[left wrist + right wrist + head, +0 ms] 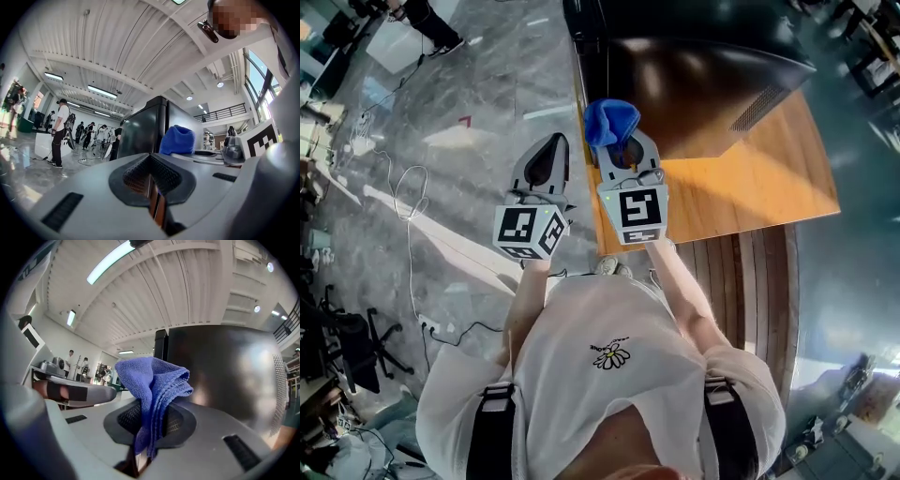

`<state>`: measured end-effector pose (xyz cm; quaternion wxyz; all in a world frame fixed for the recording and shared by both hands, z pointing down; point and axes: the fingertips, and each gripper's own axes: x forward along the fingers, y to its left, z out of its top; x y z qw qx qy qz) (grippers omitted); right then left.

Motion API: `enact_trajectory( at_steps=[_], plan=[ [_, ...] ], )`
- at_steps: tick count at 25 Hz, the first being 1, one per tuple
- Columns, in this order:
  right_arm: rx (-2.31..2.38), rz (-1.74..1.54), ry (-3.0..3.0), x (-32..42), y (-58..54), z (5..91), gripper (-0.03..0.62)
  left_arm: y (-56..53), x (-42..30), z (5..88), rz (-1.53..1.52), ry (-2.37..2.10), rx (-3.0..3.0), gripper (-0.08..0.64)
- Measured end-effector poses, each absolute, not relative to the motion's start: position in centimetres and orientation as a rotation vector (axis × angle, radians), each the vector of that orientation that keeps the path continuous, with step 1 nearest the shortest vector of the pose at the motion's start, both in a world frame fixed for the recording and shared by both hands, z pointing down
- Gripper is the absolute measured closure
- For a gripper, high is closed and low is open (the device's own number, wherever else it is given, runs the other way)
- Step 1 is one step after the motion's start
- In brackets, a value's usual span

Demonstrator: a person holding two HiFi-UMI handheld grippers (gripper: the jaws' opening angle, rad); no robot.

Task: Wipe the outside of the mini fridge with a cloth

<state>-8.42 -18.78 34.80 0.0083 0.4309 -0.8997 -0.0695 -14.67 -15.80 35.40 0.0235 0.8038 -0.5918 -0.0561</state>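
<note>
Right claw (149, 423) is seen clamped on a folded blue cloth (154, 380), whose bunched top stands up past the jaw tips. The left claw (546, 161) is shut with nothing between its jaws and is held to the left, over the floor (441, 141), beyond the left edge of the wooden surface (759, 187). The mini fridge (675, 80), dark and glossy, stands on that surface, far of both claws and straight ahead of the right one, which is the nearer. A broad face is presented to the cloth, running left to right across the claw's heading, with an upright corner at its left and a vent grille (277, 394) toward its right. Contact between cloth and fridge cannot be confirmed. Bare wood lies near and to the right, so room for a rightward sweep is judged ample; leftward, the corner is soon met.
</note>
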Motion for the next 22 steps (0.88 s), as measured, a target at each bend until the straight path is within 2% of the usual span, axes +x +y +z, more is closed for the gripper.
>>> enact_trajectory(
  at_steps=[8,22],
  plan=[
    [1.322,-0.301,-2.753,-10.1,-20.4,34.8,0.520,-15.7,-15.1,36.1,-0.152,-1.829,2.478,0.555],
    [1.485,-0.313,-2.645,-3.7,-22.0,34.9,0.520,-16.2,-12.9,35.9,-0.161,-1.769,2.519,0.555]
  ],
)
